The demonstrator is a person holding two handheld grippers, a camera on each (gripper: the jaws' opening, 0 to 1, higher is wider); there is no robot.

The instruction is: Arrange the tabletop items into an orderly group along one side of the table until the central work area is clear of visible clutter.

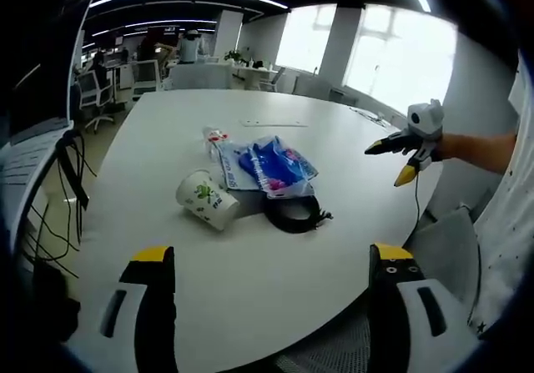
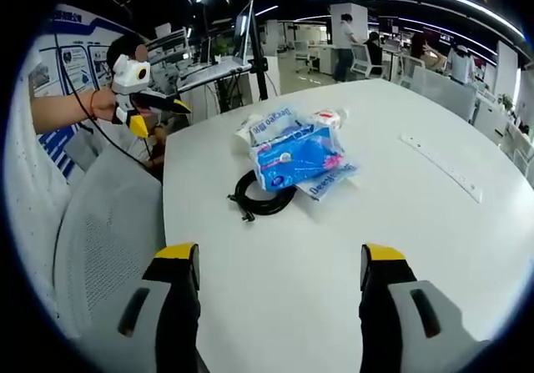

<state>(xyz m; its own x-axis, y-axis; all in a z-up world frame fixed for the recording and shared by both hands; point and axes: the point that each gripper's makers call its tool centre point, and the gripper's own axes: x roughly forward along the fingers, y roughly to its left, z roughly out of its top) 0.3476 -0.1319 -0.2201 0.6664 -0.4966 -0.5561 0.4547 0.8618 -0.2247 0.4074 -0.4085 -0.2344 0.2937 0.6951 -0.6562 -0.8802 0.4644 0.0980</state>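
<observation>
On the white table (image 1: 167,131) lie 1 tipped paper cup (image 1: 207,199), 1 coiled black cable (image 1: 294,213) and 2 blue packets (image 1: 275,166). Left gripper (image 1: 273,266) and right gripper (image 2: 280,264) both hover with jaws spread apart, holding nothing.

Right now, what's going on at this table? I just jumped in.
A person holds a gripper in each hand above a white table, and neither has touched anything yet. The left gripper and right gripper both stand open and empty, apart from the clutter. Mid-table lie a tipped paper cup, blue packets and a coiled black cable, close together, with the packets overlapping the cable. The tidying has not begun.
</observation>
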